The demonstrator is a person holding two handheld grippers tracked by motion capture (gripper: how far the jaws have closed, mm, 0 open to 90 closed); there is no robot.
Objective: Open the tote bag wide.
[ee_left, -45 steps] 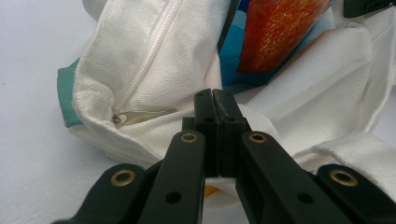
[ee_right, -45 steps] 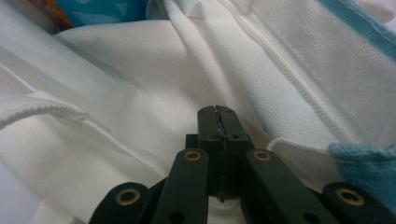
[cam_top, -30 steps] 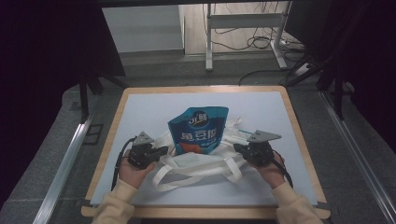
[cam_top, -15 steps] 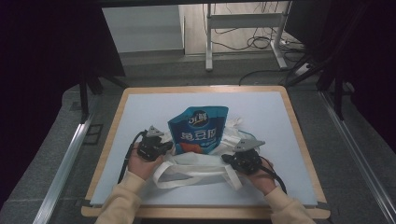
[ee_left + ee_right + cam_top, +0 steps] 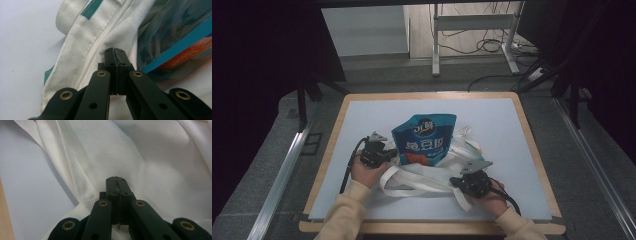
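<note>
A white cloth bag [image 5: 422, 176] lies crumpled on the pale table mat [image 5: 372, 117], its straps spread toward the near edge. A blue snack pouch [image 5: 424, 137] with white lettering and an orange patch rests on the bag's far part. My left gripper [image 5: 392, 154] is shut at the bag's left edge beside the pouch. In the left gripper view its tips [image 5: 114, 50] sit over the zip seam of the bag [image 5: 95, 42], with the pouch [image 5: 175, 37] to the right. My right gripper [image 5: 455, 182] is shut over the bag's near right part. Its tips [image 5: 116, 179] rest on plain cloth [image 5: 155, 157].
The mat lies on a wooden board [image 5: 532, 150]. A metal rail [image 5: 282, 175] runs along the left side and another [image 5: 592, 165] along the right. Beyond the board stand a white frame leg [image 5: 436, 45] and cables [image 5: 492, 45] on the floor.
The right hand has come inward and toward the near edge, onto the bag's near right part. The left hand has shifted slightly right toward the pouch. Both jaws stayed shut.
</note>
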